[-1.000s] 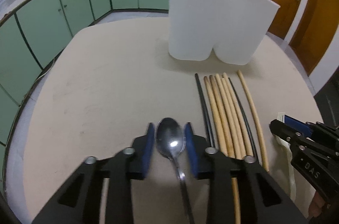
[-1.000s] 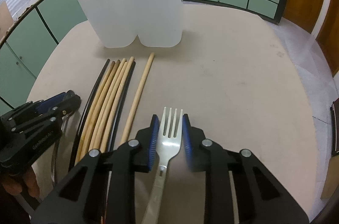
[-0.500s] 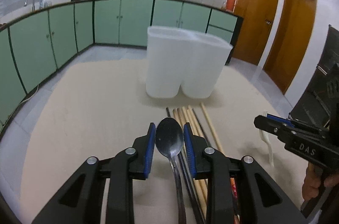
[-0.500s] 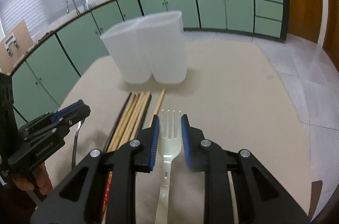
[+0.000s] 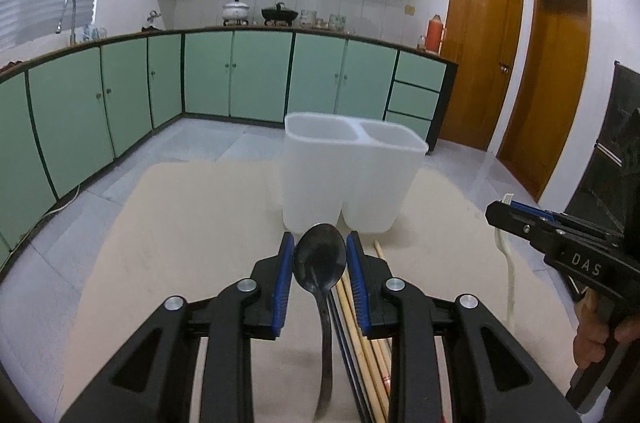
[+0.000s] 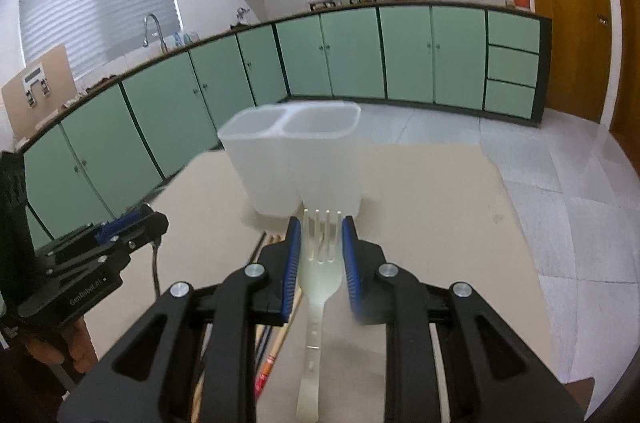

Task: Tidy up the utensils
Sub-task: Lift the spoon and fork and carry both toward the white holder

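Note:
My left gripper (image 5: pixel 320 261) is shut on a dark metal spoon (image 5: pixel 320 263), bowl forward, handle hanging down, lifted above the beige table (image 5: pixel 180 243). My right gripper (image 6: pixel 320 251) is shut on a white plastic fork (image 6: pixel 320 263), tines forward, also lifted. A white two-compartment utensil holder (image 5: pixel 352 175) stands upright ahead of both grippers; it also shows in the right wrist view (image 6: pixel 296 159). Several wooden and black chopsticks (image 5: pixel 360 339) lie on the table below the spoon. The right gripper with the fork shows at the right of the left wrist view (image 5: pixel 504 211).
Green kitchen cabinets (image 5: pixel 240 79) line the back wall with pots on the counter. Wooden doors (image 5: pixel 516 71) stand at the right. The table's far edge (image 5: pixel 200 165) lies just behind the holder, with tiled floor beyond. The left gripper shows at the left of the right wrist view (image 6: pixel 148 223).
Both grippers have risen off the table and tilted up, carrying the spoon and the fork. The holder now appears lower and its open top is visible.

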`<state>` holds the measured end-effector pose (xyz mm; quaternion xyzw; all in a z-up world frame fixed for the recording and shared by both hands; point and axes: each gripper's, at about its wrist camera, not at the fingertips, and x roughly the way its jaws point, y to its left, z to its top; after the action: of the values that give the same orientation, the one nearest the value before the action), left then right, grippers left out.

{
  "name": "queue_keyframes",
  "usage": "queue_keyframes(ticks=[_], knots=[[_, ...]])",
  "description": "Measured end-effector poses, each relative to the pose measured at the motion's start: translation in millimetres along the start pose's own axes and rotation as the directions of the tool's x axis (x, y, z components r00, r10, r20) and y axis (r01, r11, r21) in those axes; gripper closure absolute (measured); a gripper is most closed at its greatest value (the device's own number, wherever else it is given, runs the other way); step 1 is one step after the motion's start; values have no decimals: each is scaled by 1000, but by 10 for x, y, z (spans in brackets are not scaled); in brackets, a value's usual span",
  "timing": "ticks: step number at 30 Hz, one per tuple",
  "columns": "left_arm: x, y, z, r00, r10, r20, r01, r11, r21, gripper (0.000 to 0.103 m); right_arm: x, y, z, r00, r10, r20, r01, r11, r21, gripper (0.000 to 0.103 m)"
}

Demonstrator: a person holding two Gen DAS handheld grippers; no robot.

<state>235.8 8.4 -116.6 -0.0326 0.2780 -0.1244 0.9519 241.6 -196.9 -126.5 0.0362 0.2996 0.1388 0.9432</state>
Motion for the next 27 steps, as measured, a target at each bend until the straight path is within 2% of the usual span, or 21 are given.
queue_keyframes(ticks=[6, 11, 15, 19, 24, 27], knots=[[-135, 19, 190, 998, -17, 57, 18, 1000, -12, 77, -87, -12, 222, 997, 25, 75, -25, 1000, -9, 83], [-221, 31, 471, 992, -33, 120, 35, 999, -21, 78, -80, -61, 504, 989, 41, 144, -39, 999, -13, 83], [-266, 72, 789, 981, -44, 188, 50, 998, -27, 78, -52, -94, 826, 975, 62, 213, -60, 998, -17, 83], [-255, 59, 1175, 961, -57, 270, 62, 998, -12, 78, 33, -100, 1184, 955, 74, 287, -67, 997, -34, 83], [-46, 14, 1514, 943, -75, 323, 78, 997, 2, 78, 228, -132, 1477, 938, 69, 341, -57, 997, -44, 83], [217, 20, 1608, 945, -80, 318, 86, 996, -4, 78, 447, -156, 1557, 933, 45, 356, -27, 998, -57, 83]])
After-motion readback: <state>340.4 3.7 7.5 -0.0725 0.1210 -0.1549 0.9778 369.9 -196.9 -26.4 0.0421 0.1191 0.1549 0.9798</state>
